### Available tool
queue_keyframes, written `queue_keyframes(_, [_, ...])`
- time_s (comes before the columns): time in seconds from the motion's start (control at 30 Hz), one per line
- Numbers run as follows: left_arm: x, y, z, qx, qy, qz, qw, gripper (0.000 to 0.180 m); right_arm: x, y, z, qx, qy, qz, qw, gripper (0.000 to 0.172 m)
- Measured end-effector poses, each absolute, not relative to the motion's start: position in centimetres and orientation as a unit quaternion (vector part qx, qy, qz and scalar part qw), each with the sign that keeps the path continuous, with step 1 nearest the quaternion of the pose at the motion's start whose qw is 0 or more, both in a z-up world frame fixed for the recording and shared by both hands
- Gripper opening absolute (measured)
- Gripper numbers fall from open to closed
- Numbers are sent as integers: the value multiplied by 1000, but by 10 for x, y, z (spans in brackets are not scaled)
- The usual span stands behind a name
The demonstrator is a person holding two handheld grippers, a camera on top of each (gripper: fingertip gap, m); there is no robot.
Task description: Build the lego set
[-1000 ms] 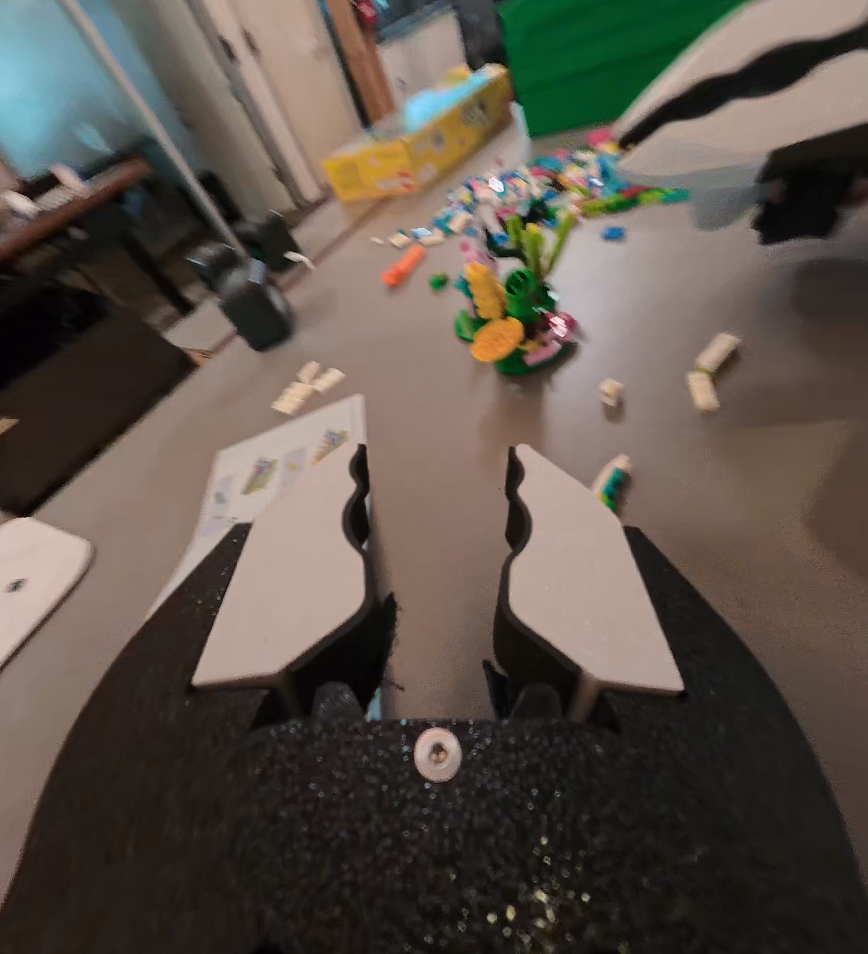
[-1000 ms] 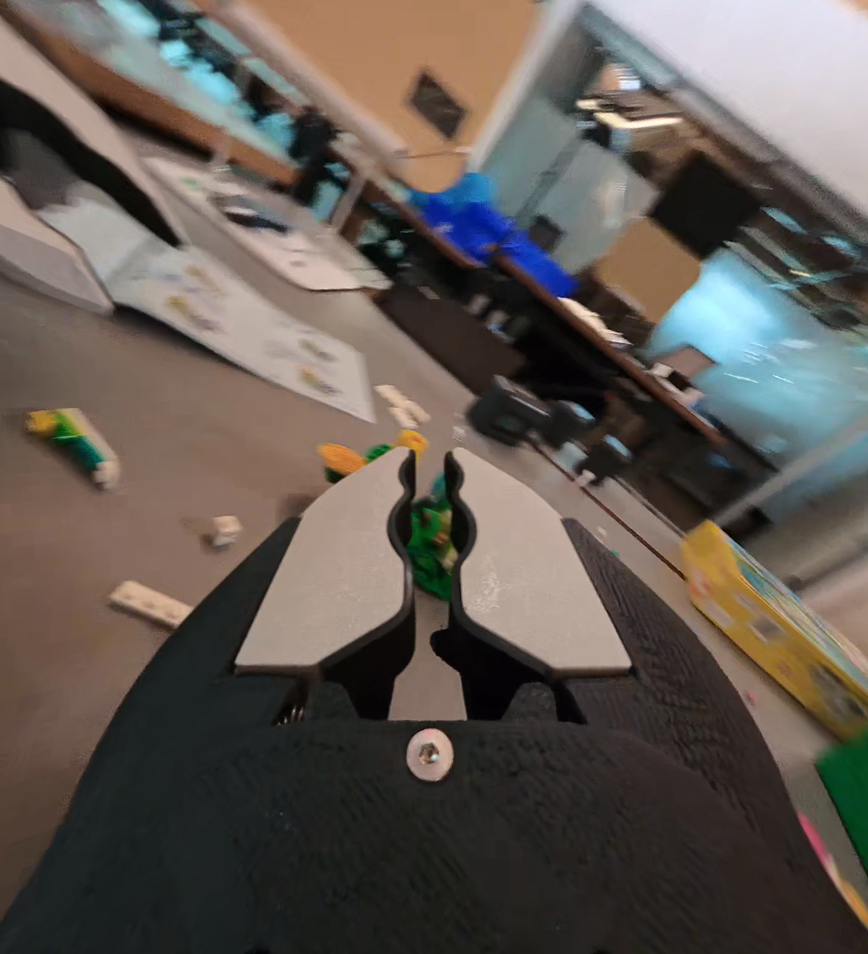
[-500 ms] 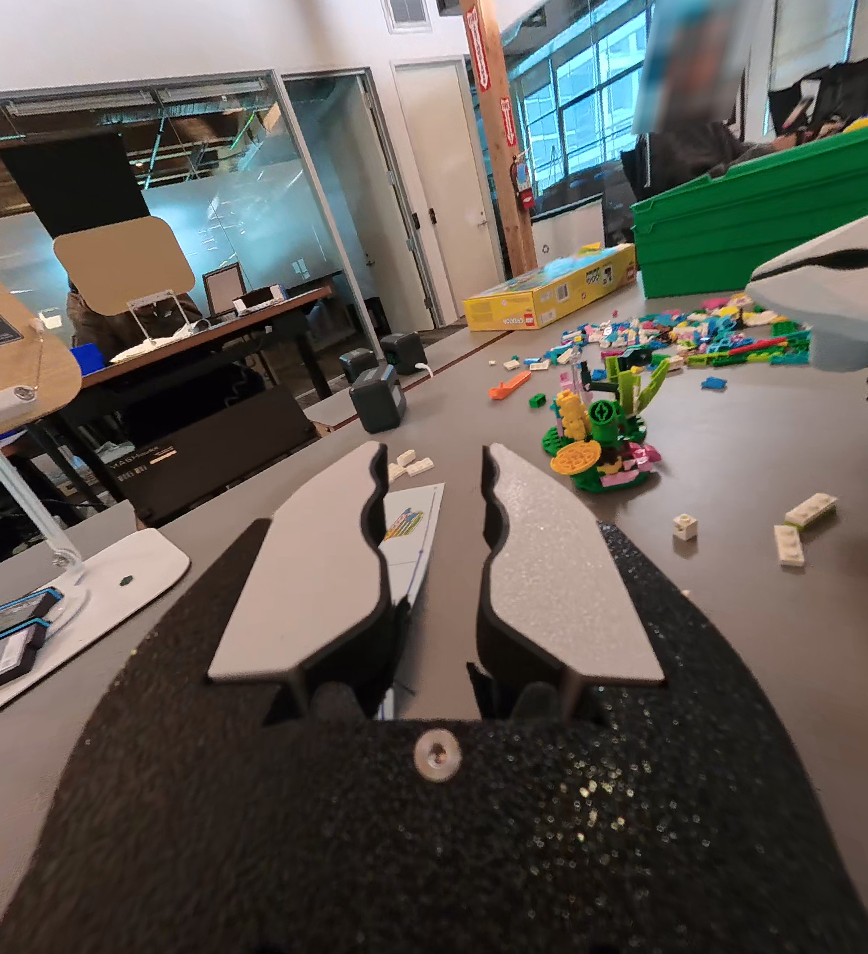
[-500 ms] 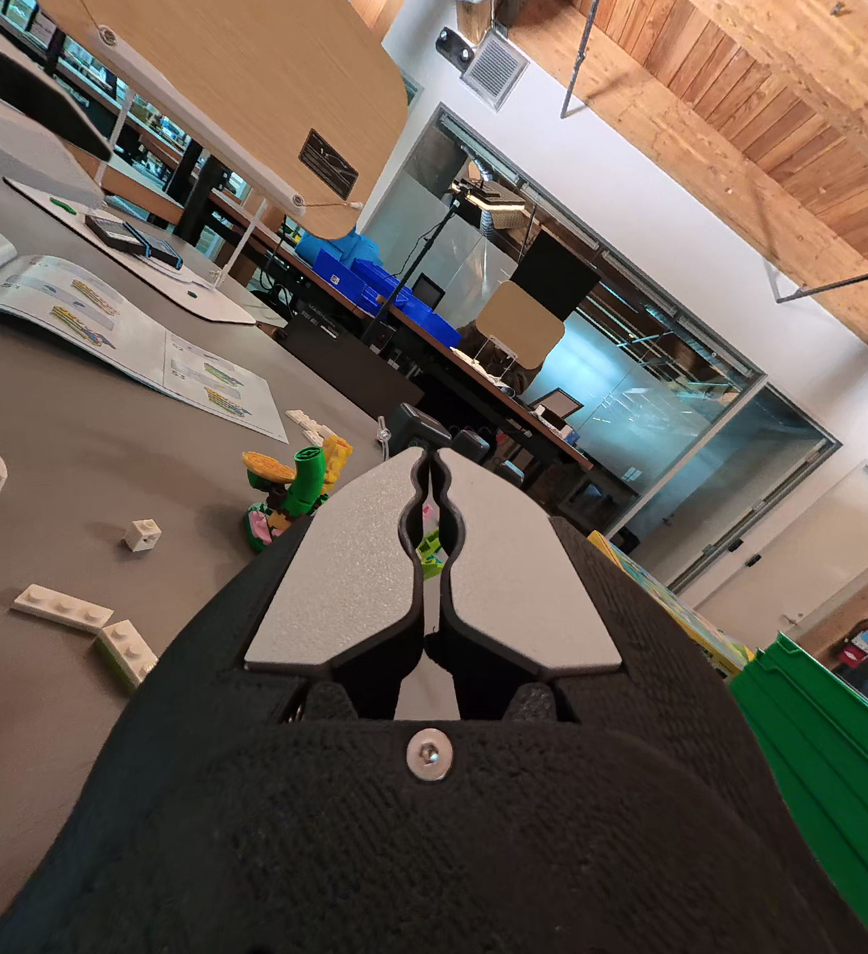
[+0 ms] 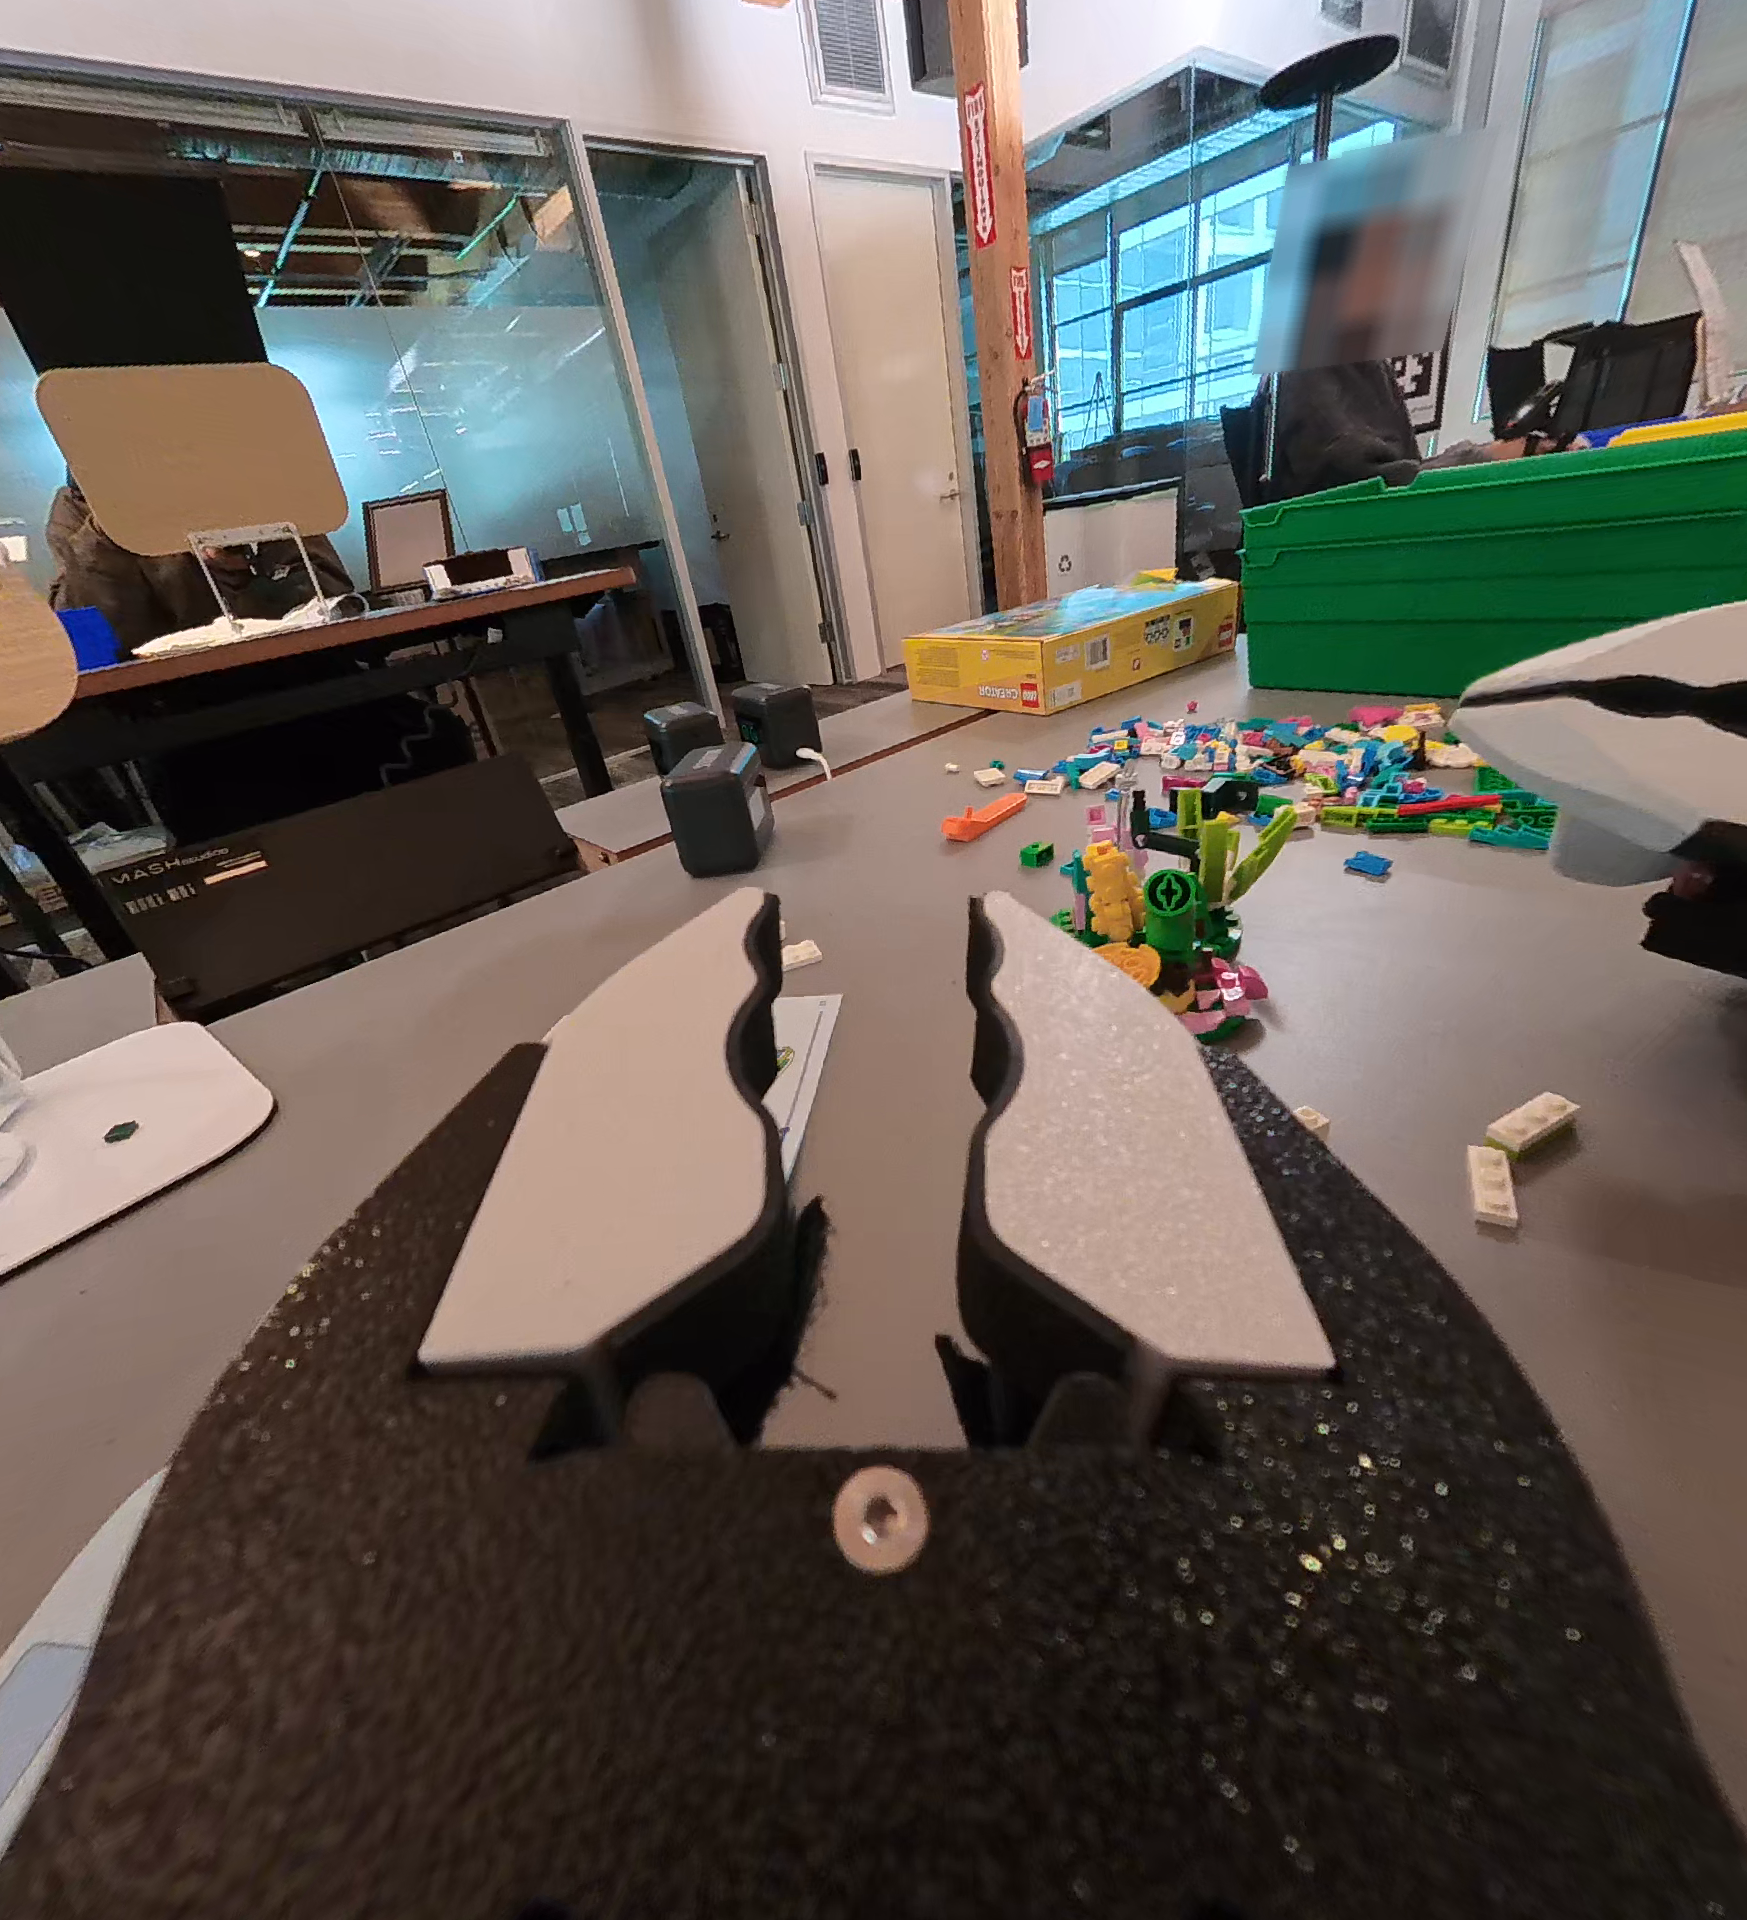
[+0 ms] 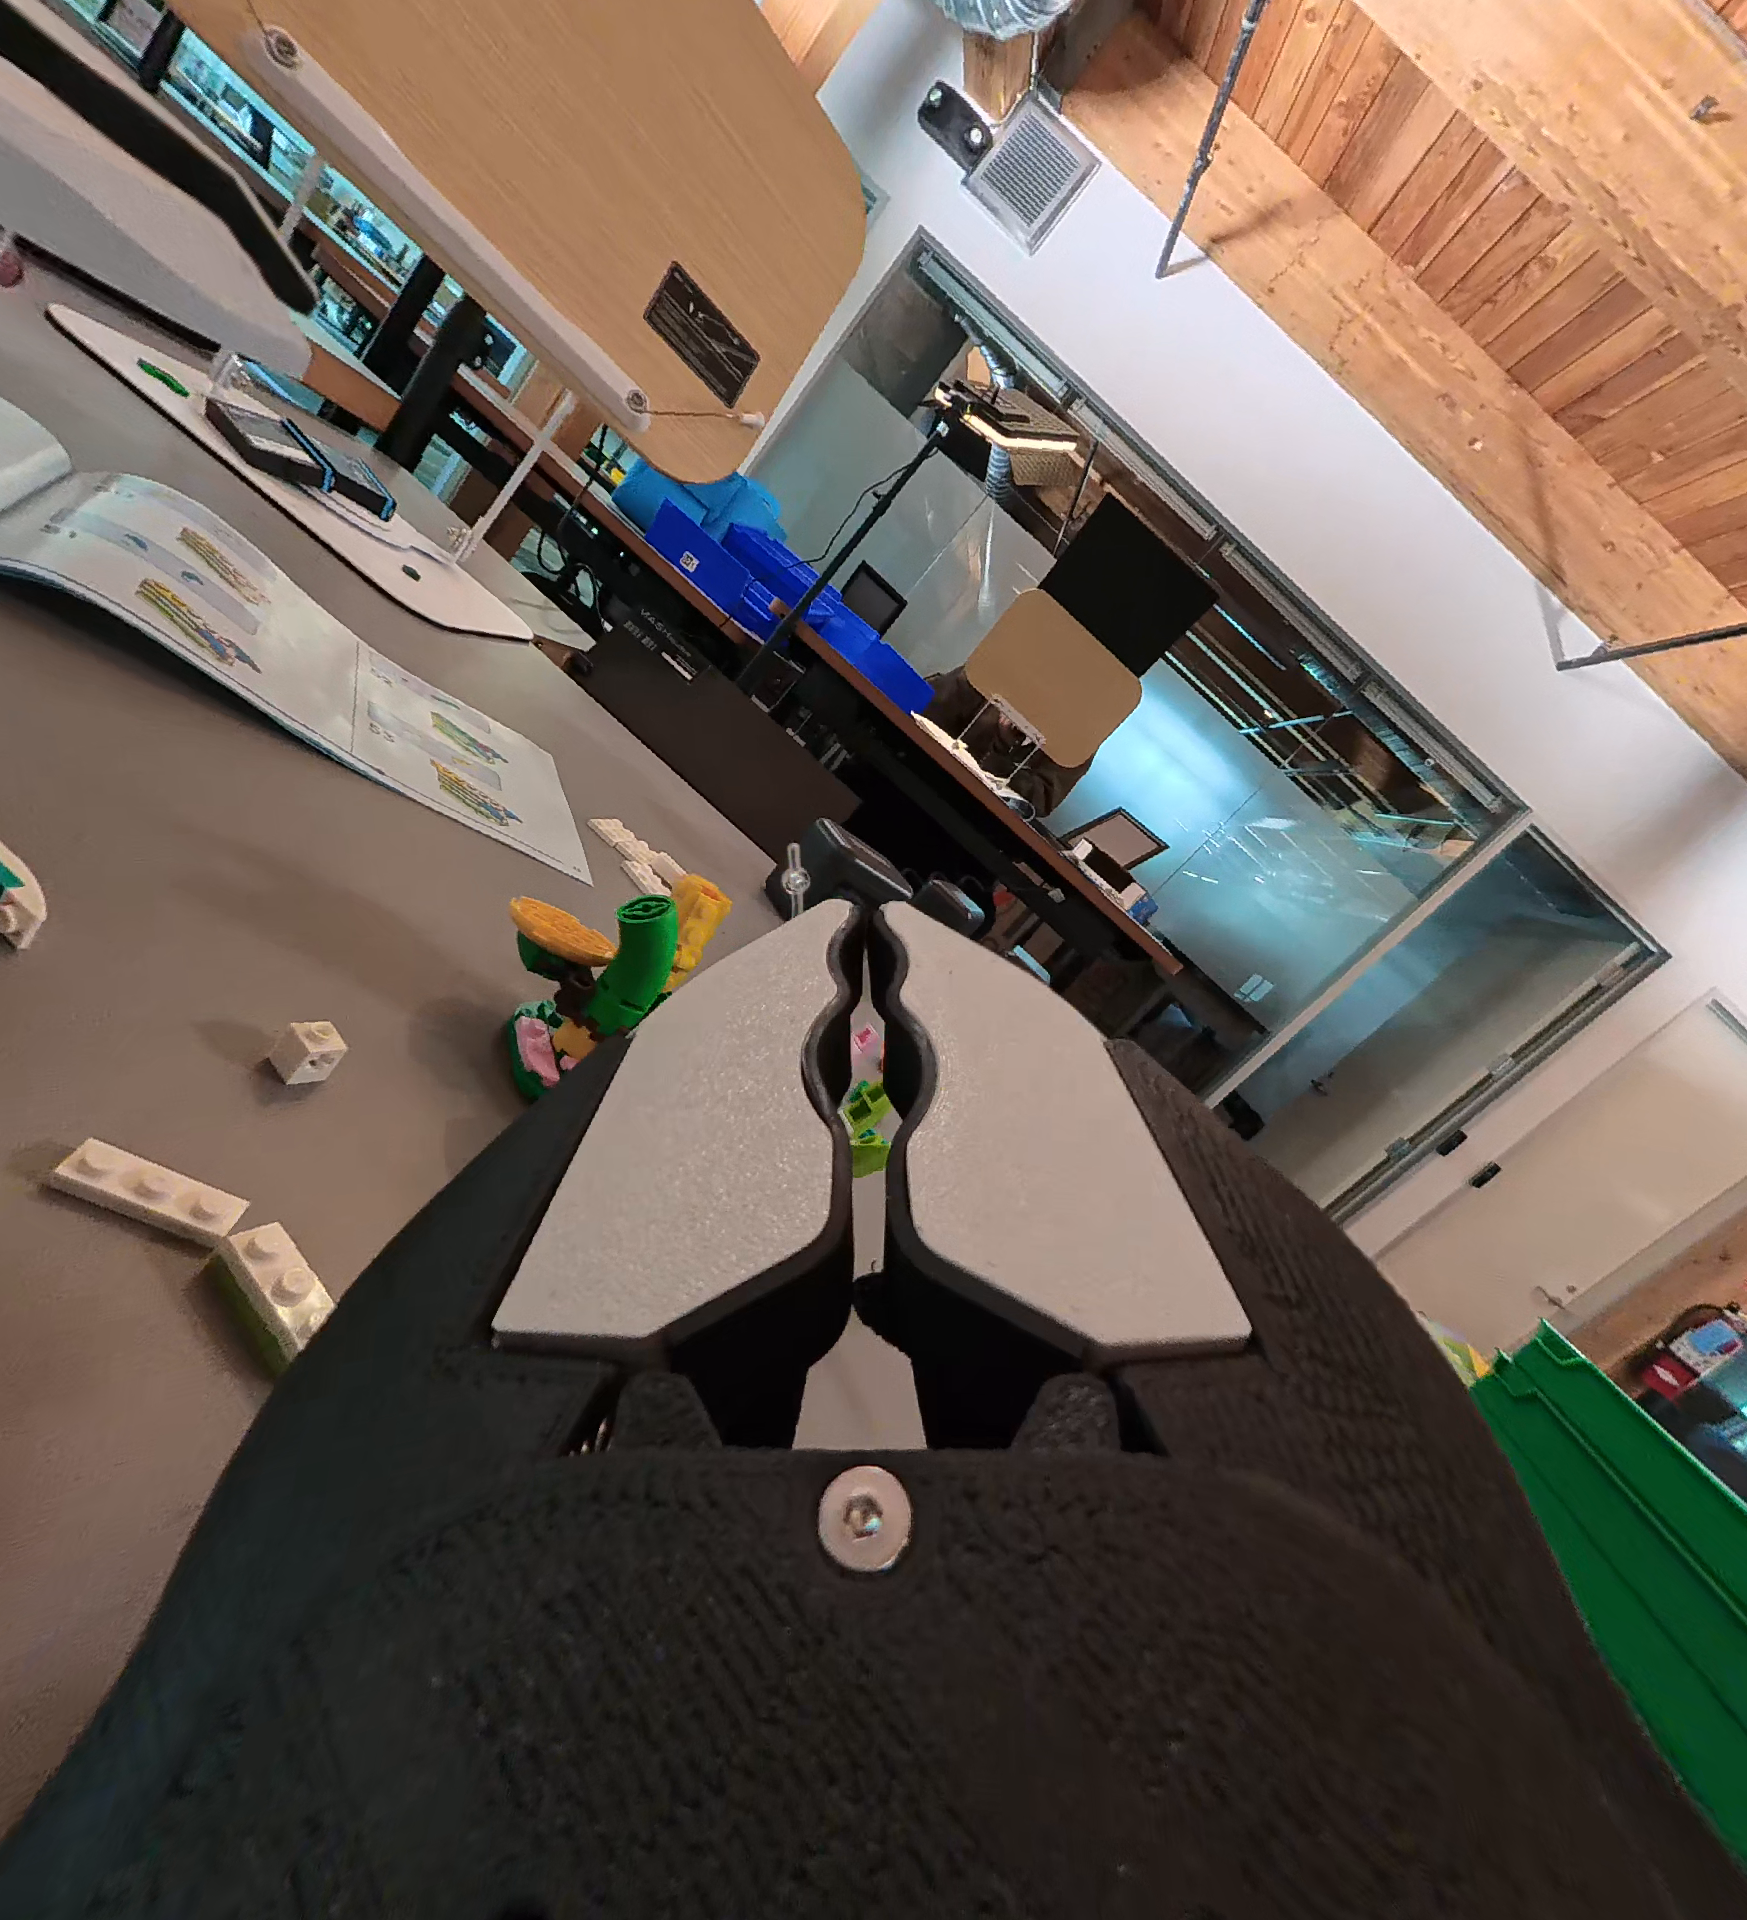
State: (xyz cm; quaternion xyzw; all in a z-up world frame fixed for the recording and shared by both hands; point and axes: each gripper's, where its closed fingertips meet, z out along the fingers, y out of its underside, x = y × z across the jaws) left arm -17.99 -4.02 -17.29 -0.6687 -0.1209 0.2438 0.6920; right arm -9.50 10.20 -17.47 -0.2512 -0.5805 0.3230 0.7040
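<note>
Looking along my left gripper (image 5: pixel 874 925), I see the small toy-brick plant model (image 5: pixel 1165 935), green base with yellow, pink and lime pieces, standing upright on the grey table (image 5: pixel 1471 1351) at about one o'clock, just beyond the right fingertip. The jaws stand moderately apart, holding nothing. My right gripper (image 6: pixel 867 914) is tilted, with the same model at ten o'clock; its tips are closed together and bare.
</note>
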Motion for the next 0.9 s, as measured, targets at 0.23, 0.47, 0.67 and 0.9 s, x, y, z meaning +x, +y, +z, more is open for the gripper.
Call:
queue_keyframes(0.23, [-172,-37,-169,-658,-123,233,705,33,-93,98,-173,-238,-579,322,710,0])
queue_keyframes(0.47, [-171,-36,-165,-642,-134,227,720,33,-92,95,-172,-229,-579,320,714,0])
queue_keyframes(0.67, [-171,-37,-164,-639,-138,224,723,33,-94,93,-173,-224,-583,319,713,0])
queue_keyframes(0.9, [-172,-37,-163,-632,-147,205,733,33,-95,92,-175,-220,-585,314,714,0])
